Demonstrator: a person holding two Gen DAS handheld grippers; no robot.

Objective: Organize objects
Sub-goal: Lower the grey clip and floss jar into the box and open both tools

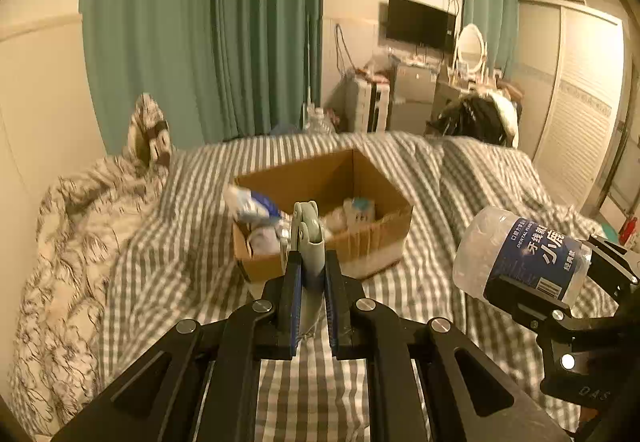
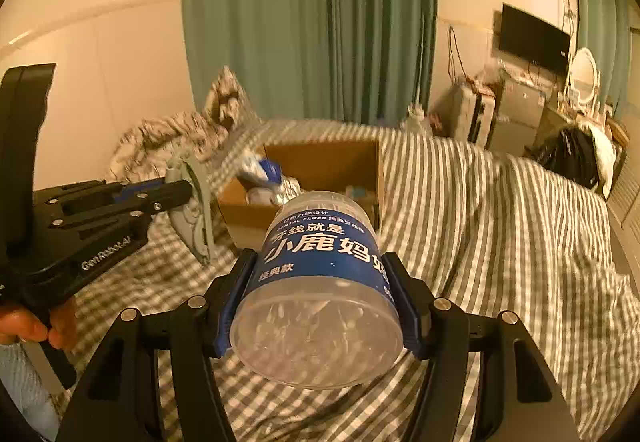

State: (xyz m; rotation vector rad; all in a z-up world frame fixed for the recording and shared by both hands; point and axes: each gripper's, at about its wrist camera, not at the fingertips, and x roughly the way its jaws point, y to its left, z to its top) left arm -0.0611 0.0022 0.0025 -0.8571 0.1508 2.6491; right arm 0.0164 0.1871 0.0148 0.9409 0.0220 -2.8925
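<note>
My left gripper (image 1: 311, 274) is shut on a flat grey-green plastic tool (image 1: 307, 238), held above the striped bed just in front of the cardboard box (image 1: 372, 238). It also shows in the right wrist view (image 2: 192, 202). My right gripper (image 2: 320, 274) is shut on a clear dental floss jar (image 2: 320, 282) with a blue label, held tilted above the bed in front of the box (image 2: 344, 154). The jar shows at the right of the left wrist view (image 1: 520, 258). The box holds several small packets and bottles.
The bed has a grey and white striped cover (image 1: 460, 178). A crumpled patterned duvet (image 1: 80, 234) lies at the left by the wall. Green curtains (image 1: 208, 26), a suitcase (image 1: 368, 102), a dresser with a mirror (image 1: 470, 46) and a wardrobe (image 1: 580, 94) stand beyond.
</note>
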